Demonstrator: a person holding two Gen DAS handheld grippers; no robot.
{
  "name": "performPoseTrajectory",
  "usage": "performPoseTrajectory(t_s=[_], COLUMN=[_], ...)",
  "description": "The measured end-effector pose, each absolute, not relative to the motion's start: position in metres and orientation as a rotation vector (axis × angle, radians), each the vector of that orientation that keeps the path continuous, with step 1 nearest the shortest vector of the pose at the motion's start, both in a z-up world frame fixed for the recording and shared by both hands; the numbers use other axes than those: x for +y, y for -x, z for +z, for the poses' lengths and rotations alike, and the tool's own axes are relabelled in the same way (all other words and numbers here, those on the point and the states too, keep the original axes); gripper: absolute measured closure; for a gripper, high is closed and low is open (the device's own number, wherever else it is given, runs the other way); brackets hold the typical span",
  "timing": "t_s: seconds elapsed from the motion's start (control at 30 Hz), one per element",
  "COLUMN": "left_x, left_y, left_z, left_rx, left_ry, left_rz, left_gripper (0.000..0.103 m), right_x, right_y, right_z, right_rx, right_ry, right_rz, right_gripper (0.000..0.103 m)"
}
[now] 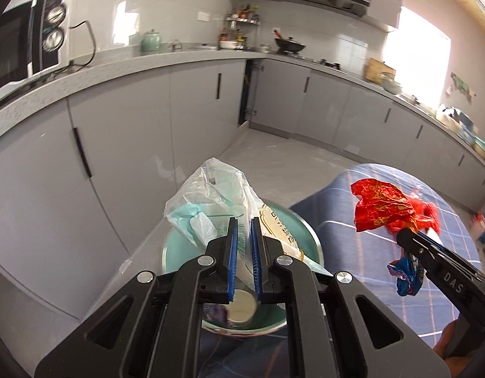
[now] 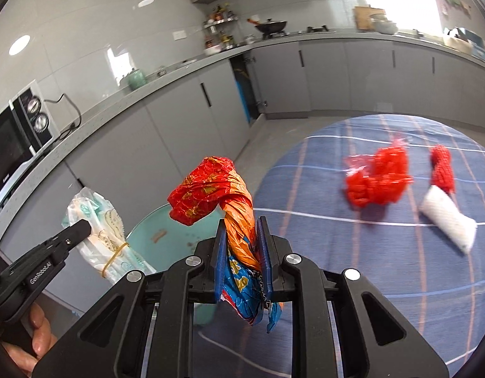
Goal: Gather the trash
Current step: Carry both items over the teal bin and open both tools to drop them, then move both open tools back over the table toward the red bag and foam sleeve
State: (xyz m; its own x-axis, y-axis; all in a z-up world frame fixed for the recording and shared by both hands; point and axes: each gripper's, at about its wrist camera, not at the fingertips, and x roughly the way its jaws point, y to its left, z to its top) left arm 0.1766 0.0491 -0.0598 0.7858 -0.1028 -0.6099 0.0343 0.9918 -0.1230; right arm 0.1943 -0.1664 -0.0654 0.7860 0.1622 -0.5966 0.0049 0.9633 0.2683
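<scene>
My left gripper [image 1: 242, 220] is shut on a clear plastic bag [image 1: 207, 201] with pale green and cream packaging, held over a teal bowl [image 1: 176, 245] at the table's left edge. My right gripper [image 2: 242, 223] is shut on a twisted red, orange and blue snack wrapper [image 2: 210, 192], lifted above the blue checked tablecloth [image 2: 321, 252]. The wrapper also shows in the left wrist view [image 1: 381, 204], right of the bowl. The plastic bag shows in the right wrist view [image 2: 100, 230], with a rubber band around it. The bowl [image 2: 166, 236] lies below both.
On the tablecloth to the right lie a red net bag [image 2: 378, 179], a second red net piece [image 2: 442, 170] and a white roll [image 2: 447, 220]. Grey kitchen cabinets [image 1: 116, 145] and a counter with a microwave [image 1: 21, 44] stand behind the table.
</scene>
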Motion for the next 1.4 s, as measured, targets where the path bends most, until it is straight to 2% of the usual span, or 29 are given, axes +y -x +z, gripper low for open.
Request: performPoseTrajectory(t_s=[0.43,0.9,0.97,1.0,1.03,1.1,1.13,1.17,1.23,1.3,1.37,1.4], left_x=[0.076,0.084,0.084,0.084,0.084,0.085,0.086,0.086,0.084,0.082,0.08,0.078], left_y=[-0.193,-0.214,-0.217,-0.218,-0.219,-0.219,-0.219,-0.218,-0.216,-0.214,-0.212,-0.211], left_z=[-0.089,-0.117,-0.121,-0.122,-0.122,-0.122,-0.122,-0.121,-0.119,-0.116,-0.112,-0.11], left_rx=[0.727,0.818,0.825,0.829,0.831,0.835,0.833,0.828,0.816,0.806,0.786,0.779], left_ry=[0.098,0.07,0.062,0.059,0.058,0.059,0.059,0.055,0.034,0.023,0.014,0.012], left_rz=[-0.048,-0.067,-0.064,-0.062,-0.059,-0.052,-0.045,-0.035,-0.015,-0.007,0.01,0.014], left_gripper=[0.094,0.094,0.093,0.092,0.092,0.082,0.07,0.064,0.063,0.058,0.045,0.043], right_x=[-0.098,-0.076,-0.075,-0.076,-0.077,-0.079,-0.079,-0.081,-0.087,-0.093,-0.101,-0.104], right_y=[-0.229,-0.264,-0.268,-0.269,-0.27,-0.268,-0.266,-0.264,-0.258,-0.251,-0.243,-0.241], right_z=[-0.093,-0.123,-0.127,-0.129,-0.129,-0.127,-0.124,-0.122,-0.112,-0.101,-0.092,-0.089], right_rx=[0.747,0.816,0.824,0.826,0.827,0.812,0.801,0.793,0.762,0.727,0.698,0.689], right_ry=[-0.232,-0.25,-0.266,-0.273,-0.281,-0.288,-0.284,-0.281,-0.281,-0.273,-0.269,-0.267], right_rz=[0.138,0.16,0.181,0.19,0.196,0.208,0.208,0.203,0.188,0.167,0.151,0.145], right_gripper=[0.083,0.081,0.071,0.059,0.054,0.054,0.054,0.054,0.054,0.054,0.054,0.054])
